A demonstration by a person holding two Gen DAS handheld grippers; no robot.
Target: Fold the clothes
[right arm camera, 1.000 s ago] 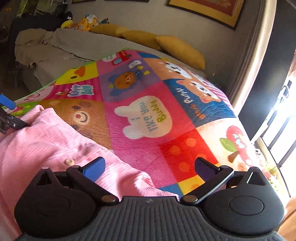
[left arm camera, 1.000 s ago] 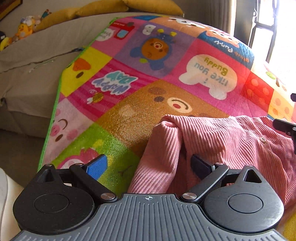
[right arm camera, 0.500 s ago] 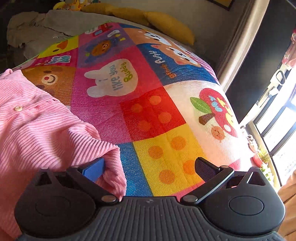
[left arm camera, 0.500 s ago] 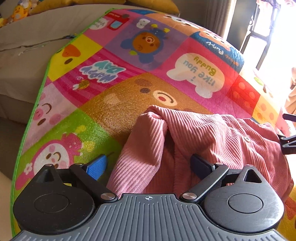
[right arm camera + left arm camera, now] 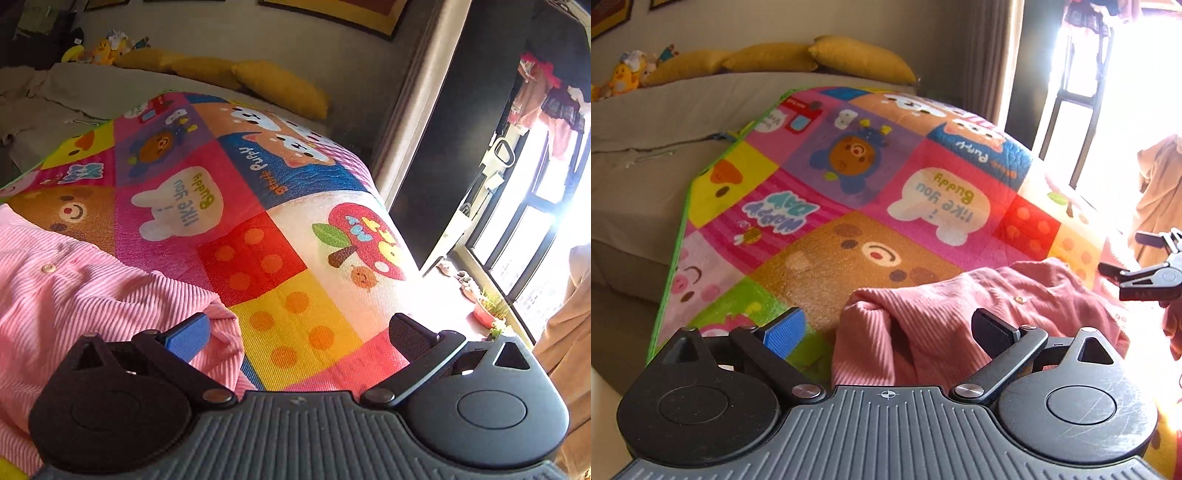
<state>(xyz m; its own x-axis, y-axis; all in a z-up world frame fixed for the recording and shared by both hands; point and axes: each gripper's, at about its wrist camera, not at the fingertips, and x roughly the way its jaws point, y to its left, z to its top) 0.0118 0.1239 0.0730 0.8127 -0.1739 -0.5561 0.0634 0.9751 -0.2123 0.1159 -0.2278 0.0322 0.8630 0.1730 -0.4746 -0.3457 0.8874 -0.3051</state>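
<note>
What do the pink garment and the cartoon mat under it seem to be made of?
Pink garment: looks like a soft ribbed fabric, perhaps corduroy or rib knit, matte; fine parallel ridges and limp folds show, with a small pale button. Cartoon mat: seems a printed woven or short-pile textile with a slight sheen; a fine weave grain shows and a green bound edge.

Bright cartoon patchwork play mat (image 5: 849, 192) covers the bed, yellow pillows (image 5: 860, 59) and plush toys (image 5: 624, 75) along the wall.

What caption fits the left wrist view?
Open left gripper poised over a bunched pink ribbed garment on a cartoon patchwork mat.
</note>
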